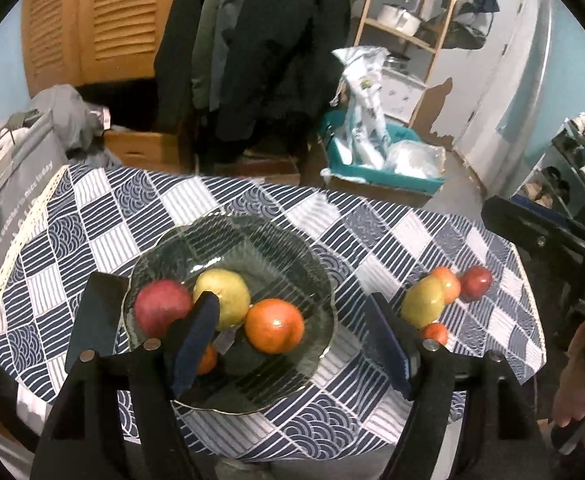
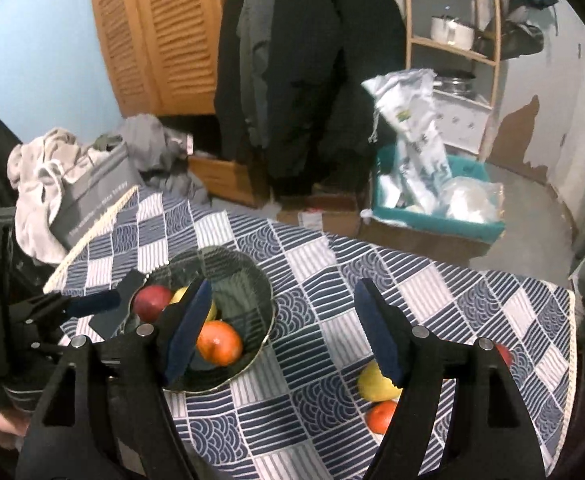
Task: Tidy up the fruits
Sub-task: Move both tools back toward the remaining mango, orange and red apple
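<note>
A glass bowl (image 1: 292,256) sits on the checked tablecloth and holds a red apple (image 1: 162,306), a yellow apple (image 1: 224,294), a large orange (image 1: 274,325) and a small orange fruit (image 1: 208,360). My left gripper (image 1: 292,340) is open and empty above the bowl. To its right lie a yellow-green fruit (image 1: 424,300), a peach-coloured one (image 1: 448,282), a red one (image 1: 476,280) and a small orange one (image 1: 436,334). My right gripper (image 2: 280,332) is open and empty over the cloth between the bowl (image 2: 252,276) and the loose yellow fruit (image 2: 374,382).
The table (image 1: 412,232) is small, its edges close all round. A grey bag (image 1: 16,184) stands at the left edge. Behind are hanging coats (image 1: 260,48), cardboard boxes, a teal crate (image 1: 376,168) and a wooden shelf (image 1: 408,12).
</note>
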The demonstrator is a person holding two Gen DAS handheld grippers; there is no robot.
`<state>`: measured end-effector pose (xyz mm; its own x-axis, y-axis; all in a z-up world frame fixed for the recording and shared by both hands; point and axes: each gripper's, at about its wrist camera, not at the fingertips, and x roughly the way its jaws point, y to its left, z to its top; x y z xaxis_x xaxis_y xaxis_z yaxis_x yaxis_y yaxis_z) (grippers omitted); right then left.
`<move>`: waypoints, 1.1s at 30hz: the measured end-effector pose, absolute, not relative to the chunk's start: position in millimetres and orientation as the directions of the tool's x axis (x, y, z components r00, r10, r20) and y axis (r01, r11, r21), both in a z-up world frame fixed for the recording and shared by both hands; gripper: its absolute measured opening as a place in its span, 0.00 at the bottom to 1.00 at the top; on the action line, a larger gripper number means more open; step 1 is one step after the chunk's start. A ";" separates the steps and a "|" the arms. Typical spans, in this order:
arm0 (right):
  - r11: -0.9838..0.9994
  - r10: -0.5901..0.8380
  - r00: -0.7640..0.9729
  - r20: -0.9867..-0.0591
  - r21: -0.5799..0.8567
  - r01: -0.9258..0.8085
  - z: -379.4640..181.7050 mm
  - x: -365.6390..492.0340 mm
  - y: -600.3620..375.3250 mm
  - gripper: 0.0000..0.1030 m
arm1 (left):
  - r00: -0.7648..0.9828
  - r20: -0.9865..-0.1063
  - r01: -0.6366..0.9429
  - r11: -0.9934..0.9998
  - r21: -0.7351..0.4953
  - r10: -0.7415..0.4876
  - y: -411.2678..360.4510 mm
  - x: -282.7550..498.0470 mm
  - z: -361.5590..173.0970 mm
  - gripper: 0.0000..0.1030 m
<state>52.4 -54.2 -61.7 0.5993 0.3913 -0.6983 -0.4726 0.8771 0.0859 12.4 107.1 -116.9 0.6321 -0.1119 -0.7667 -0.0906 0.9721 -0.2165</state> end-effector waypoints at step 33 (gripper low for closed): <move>0.938 0.290 0.772 -0.565 0.008 -0.346 -13.8 13.8 -160.7 0.86 | 0.758 -0.635 0.054 0.985 -0.164 -0.147 22.4 1.9 -51.1 0.83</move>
